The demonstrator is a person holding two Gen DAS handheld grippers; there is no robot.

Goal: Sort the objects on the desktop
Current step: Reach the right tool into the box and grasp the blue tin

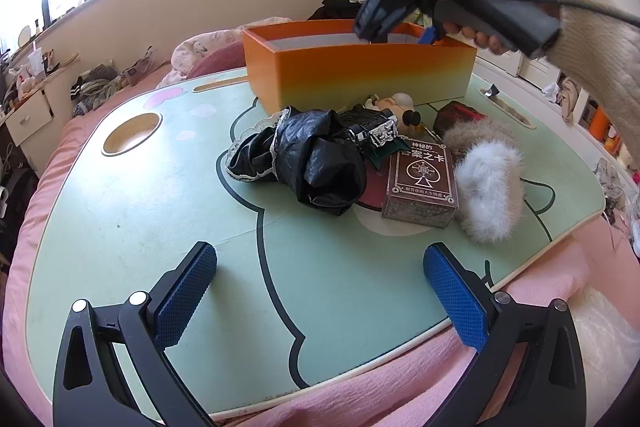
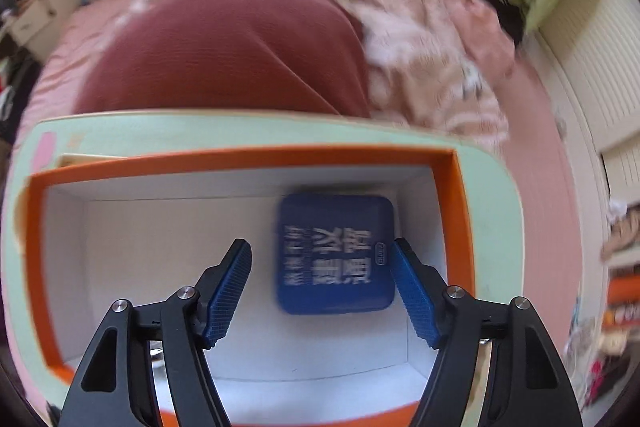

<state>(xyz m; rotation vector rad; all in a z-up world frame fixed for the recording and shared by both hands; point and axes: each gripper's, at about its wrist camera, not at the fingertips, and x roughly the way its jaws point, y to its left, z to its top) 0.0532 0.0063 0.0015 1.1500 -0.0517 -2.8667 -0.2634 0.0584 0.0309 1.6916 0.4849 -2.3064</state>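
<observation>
An orange box (image 1: 356, 71) with a white inside stands at the far side of the green lap table (image 1: 152, 211). My right gripper (image 2: 322, 287) is open above the box (image 2: 248, 157), and a blue case (image 2: 334, 253) lies on the box floor between its fingers. In the left wrist view the right gripper (image 1: 424, 35) dips over the box's rim. My left gripper (image 1: 320, 291) is open and empty over the table's near edge. A black crumpled cloth (image 1: 316, 163), a brown card box (image 1: 422, 183), a furry pouch (image 1: 488, 183) and small toys (image 1: 396, 107) lie in a pile before the box.
The table sits on a pink bed (image 1: 360, 399). A round cup hole (image 1: 132, 133) is at the table's left. A dark red pillow (image 2: 224, 55) and rumpled bedding (image 2: 420, 39) lie behind the box. Drawers (image 1: 28, 115) stand at far left.
</observation>
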